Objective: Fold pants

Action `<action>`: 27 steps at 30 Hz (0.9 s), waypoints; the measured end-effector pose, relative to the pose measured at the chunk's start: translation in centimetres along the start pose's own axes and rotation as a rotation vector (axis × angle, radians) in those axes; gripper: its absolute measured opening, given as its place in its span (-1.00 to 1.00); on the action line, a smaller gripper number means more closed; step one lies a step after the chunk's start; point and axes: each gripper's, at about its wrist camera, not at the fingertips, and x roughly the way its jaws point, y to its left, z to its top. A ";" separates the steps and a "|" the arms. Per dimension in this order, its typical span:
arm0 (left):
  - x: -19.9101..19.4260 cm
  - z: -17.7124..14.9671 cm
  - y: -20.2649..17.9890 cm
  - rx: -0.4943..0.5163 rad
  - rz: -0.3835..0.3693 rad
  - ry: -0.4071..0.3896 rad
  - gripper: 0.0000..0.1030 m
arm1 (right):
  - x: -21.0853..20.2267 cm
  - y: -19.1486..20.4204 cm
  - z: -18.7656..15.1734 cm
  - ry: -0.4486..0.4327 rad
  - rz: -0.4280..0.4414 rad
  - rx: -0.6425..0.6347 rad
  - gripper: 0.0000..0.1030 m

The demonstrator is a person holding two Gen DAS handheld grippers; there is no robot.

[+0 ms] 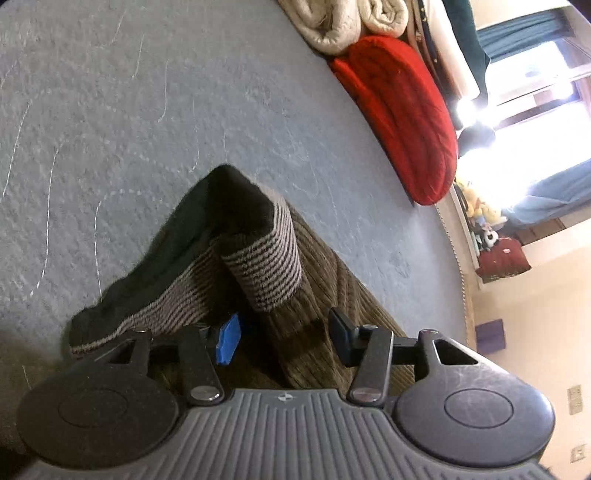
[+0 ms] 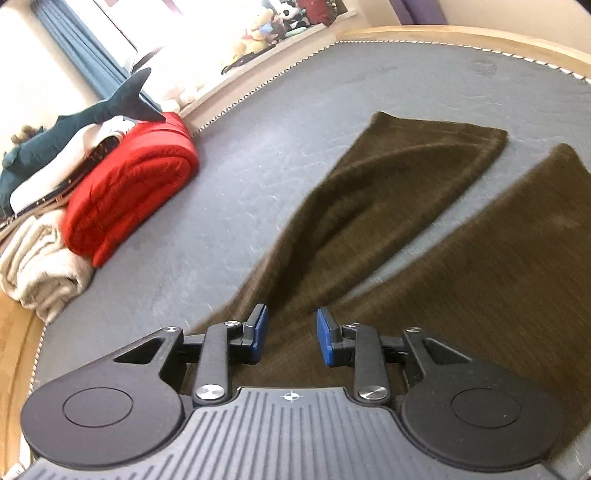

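Observation:
Brown corduroy pants (image 2: 517, 240) lie spread on a grey bed cover (image 1: 147, 110), their two legs (image 2: 369, 192) stretching away from me with a narrow gap between them. The striped grey-and-black waistband (image 1: 258, 258) is turned up in a standing fold, showing its black lining. My left gripper (image 1: 285, 336) sits just behind that fold, open, with brown cloth in the wide gap between its pads and neither pad pressing on it. My right gripper (image 2: 291, 332) hovers over the top of the legs, open, its blue pads (image 2: 260, 328) apart above the cloth.
A folded red blanket (image 2: 129, 184) and a beige blanket (image 2: 37, 258) are stacked at the bed's far side, with a dark plush shark (image 2: 74, 125) on top. The wooden bed edge (image 2: 480, 37) runs beyond the leg ends. Soft toys line a bright windowsill (image 2: 266, 26).

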 end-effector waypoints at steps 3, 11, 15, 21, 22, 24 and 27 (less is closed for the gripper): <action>0.2 -0.2 -0.7 0.052 0.013 -0.025 -0.63 | 2.1 0.8 1.9 -0.004 0.016 -0.002 -0.37; 0.1 -0.8 -1.7 0.124 0.023 -0.045 -0.69 | 13.4 5.5 7.3 0.108 -0.095 -0.160 -0.24; -0.1 -0.7 -1.4 0.127 0.023 -0.043 -0.69 | 19.0 7.6 9.2 0.145 -0.263 -0.273 -0.03; 0.4 -0.4 -1.3 0.132 0.033 -0.035 -0.69 | 25.5 7.5 8.9 0.293 -0.444 -0.356 -0.02; 0.5 -0.4 -1.4 0.133 0.036 -0.035 -0.69 | 25.8 7.6 8.7 0.286 -0.457 -0.379 -0.02; 0.7 -0.4 -1.6 0.133 0.038 -0.037 -0.68 | 26.0 7.9 8.5 0.267 -0.480 -0.418 -0.09; 0.9 -0.4 -1.7 0.133 0.039 -0.037 -0.69 | 24.9 7.4 8.9 0.239 -0.495 -0.392 -0.78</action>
